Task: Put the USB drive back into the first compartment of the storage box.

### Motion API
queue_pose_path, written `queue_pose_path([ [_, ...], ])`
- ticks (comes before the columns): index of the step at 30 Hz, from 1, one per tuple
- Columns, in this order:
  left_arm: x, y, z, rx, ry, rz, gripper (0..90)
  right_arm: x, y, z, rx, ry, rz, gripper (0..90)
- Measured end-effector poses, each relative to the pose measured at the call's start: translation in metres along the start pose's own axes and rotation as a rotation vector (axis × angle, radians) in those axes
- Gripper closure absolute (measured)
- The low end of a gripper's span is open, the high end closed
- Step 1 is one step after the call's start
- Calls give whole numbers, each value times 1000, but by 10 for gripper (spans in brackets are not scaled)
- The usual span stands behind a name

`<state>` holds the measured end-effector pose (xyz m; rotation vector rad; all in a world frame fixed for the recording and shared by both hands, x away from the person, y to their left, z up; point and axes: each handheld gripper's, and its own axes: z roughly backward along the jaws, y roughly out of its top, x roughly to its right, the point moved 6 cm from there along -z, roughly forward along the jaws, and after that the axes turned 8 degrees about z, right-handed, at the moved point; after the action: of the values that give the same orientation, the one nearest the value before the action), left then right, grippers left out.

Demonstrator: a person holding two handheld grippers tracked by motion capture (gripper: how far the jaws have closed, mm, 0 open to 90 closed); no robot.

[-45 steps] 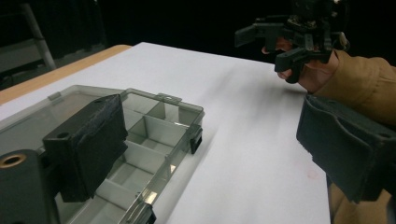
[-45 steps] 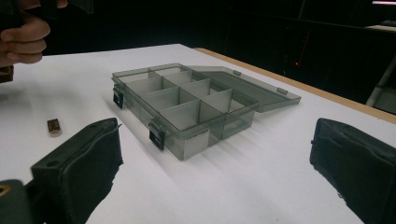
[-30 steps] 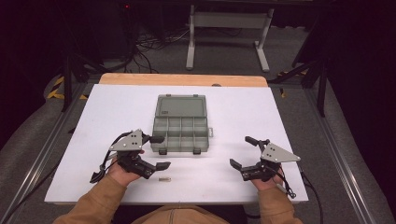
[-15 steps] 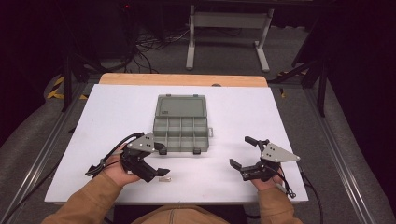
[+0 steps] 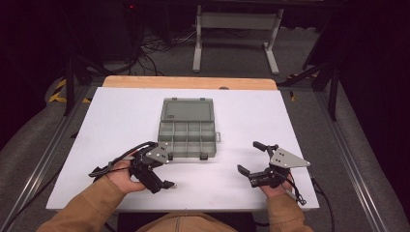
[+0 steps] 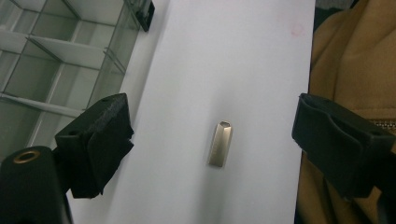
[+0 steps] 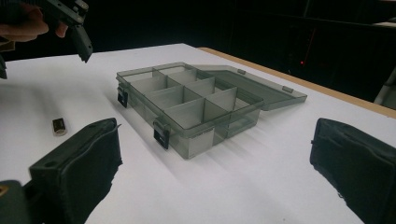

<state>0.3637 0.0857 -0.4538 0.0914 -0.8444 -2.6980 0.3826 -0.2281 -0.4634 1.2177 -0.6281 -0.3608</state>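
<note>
Nearest, the left gripper [image 5: 167, 171] is held over the front of the white table [image 5: 121, 121], its jaws spread wide with nothing gripped; a small metal piece [image 6: 220, 143] is seen lying flat on the table between them, untouched by either pad, in the left gripper view; the person's tan sleeve [image 5: 92, 205] is seen just behind. Level with it on the right, the right gripper [image 5: 250, 158] is held with jaws wide apart and empty, pointed toward the box. Farther back, at mid-table, the grey compartment box [image 5: 186, 135] is seen with its lid laid open and its compartments empty.
</note>
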Motion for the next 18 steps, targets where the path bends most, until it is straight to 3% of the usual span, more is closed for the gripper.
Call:
queue_pose_path([
  [7,1,0,-3,-51,-4,-11,138,0,0,0,-1,2,-1,23],
  [18,4,-3,-10,-88,-38,-8,176,-1,0,-1,0,6,2,23],
])
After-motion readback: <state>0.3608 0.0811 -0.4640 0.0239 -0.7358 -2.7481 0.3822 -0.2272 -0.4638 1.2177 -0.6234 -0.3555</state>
